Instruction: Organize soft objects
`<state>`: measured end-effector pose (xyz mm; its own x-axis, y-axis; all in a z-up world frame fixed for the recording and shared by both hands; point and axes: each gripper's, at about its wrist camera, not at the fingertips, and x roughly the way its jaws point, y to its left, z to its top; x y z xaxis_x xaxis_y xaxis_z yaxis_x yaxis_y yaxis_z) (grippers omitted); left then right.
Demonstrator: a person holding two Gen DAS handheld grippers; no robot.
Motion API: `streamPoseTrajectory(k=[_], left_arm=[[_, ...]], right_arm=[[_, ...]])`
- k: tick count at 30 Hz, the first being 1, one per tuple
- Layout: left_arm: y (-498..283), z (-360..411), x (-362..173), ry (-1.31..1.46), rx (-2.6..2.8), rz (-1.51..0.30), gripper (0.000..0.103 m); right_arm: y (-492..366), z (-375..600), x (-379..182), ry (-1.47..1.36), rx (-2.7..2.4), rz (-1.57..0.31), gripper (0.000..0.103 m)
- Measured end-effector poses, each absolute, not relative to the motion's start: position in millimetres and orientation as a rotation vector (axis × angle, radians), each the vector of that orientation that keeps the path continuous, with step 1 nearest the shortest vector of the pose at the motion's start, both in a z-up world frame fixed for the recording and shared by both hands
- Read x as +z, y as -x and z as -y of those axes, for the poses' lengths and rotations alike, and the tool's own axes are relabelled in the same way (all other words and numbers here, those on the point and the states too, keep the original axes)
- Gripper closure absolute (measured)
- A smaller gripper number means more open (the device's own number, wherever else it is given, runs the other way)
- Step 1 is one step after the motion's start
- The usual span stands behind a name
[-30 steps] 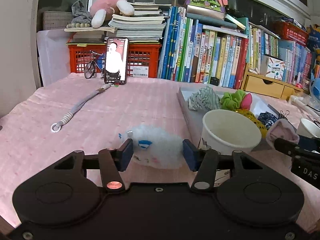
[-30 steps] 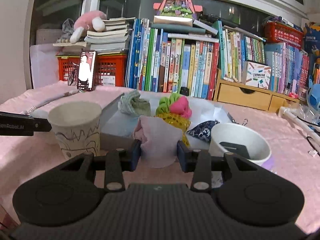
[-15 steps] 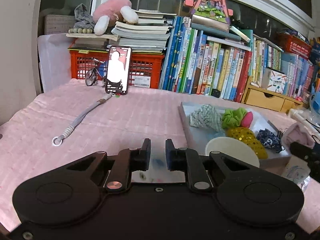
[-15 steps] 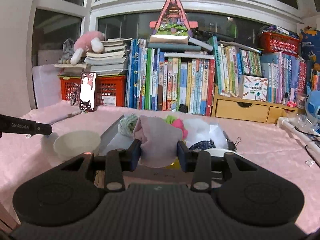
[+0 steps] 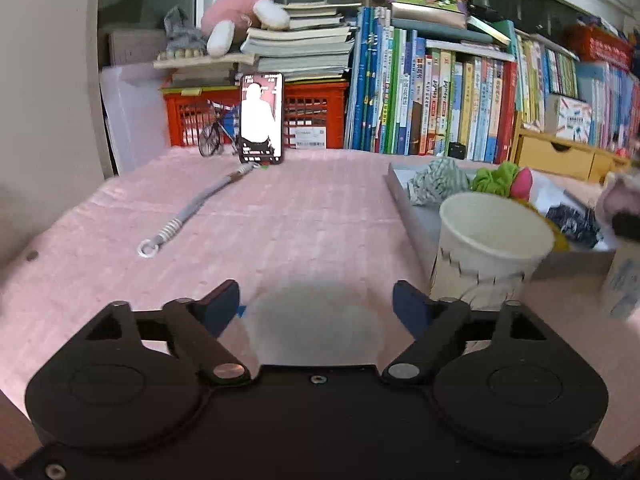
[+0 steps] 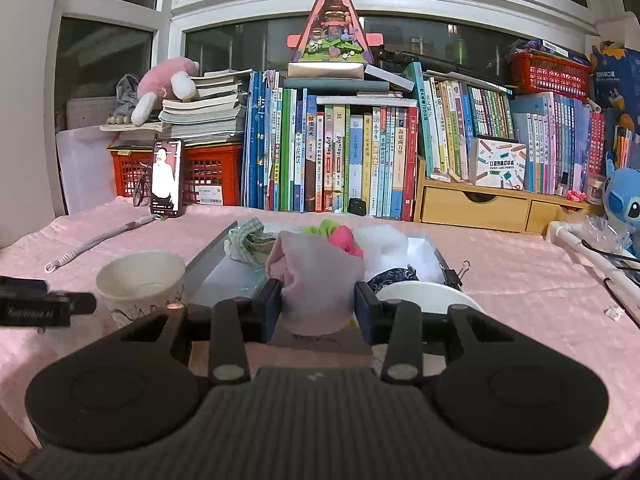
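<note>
My left gripper is open over the pink tablecloth; a blurred pale soft lump lies between its fingers, untouched. A patterned paper cup stands just to its right. My right gripper is shut on a pale pink soft cloth, held above the table in front of the grey tray. The tray holds a green checked cloth, a green and pink scrunchie, white stuffing and a dark blue patterned piece. A white cup stands at the right gripper's right.
A phone stands upright at the back beside a red crate. A grey coiled cord lies on the cloth to the left. Books line the back. A wooden drawer unit and a white pipe sit at the right.
My left gripper was shut half a second ago and has opened; the soft lump lies between its fingers again. My right gripper, still holding the pink cloth, has lowered slightly.
</note>
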<state>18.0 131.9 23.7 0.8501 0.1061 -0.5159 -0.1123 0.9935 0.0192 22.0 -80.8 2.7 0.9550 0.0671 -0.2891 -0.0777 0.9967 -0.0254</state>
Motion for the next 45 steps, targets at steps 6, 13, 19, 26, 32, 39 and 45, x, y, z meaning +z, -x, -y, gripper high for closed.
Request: streamPoseTrajectory(k=[6,13,19,26,32,39,45], left_arm=[[-25,-134,8,0.050,0.102,-0.609,0.014],[-37,-146,-1,0.142,0.101,-0.671,0.038],[-41,-153,19,0.127,0.105,-0.625,0.039],[-52,-150,63,0.104,0.072,-0.549,0.039],[-69,-139,100,0.102,-0.017,-0.526,0.039],[-96,-115,131,0.096,-0.160,-0.579,0.038],[-125,-86,143,0.073,-0.238,-0.656,0.038]], right_arm=[[-23,78,0,0.037,0.079,-0.302,0.057],[-24,78,0,0.043,0.081,-0.305,0.057],[-25,81,5,0.026,0.086,-0.300,0.057],[-28,89,21,-0.002,0.121,-0.287,0.057],[-39,104,40,-0.002,0.127,-0.284,0.057],[-61,129,60,0.002,0.113,-0.316,0.057],[-81,149,74,0.003,0.107,-0.359,0.057]])
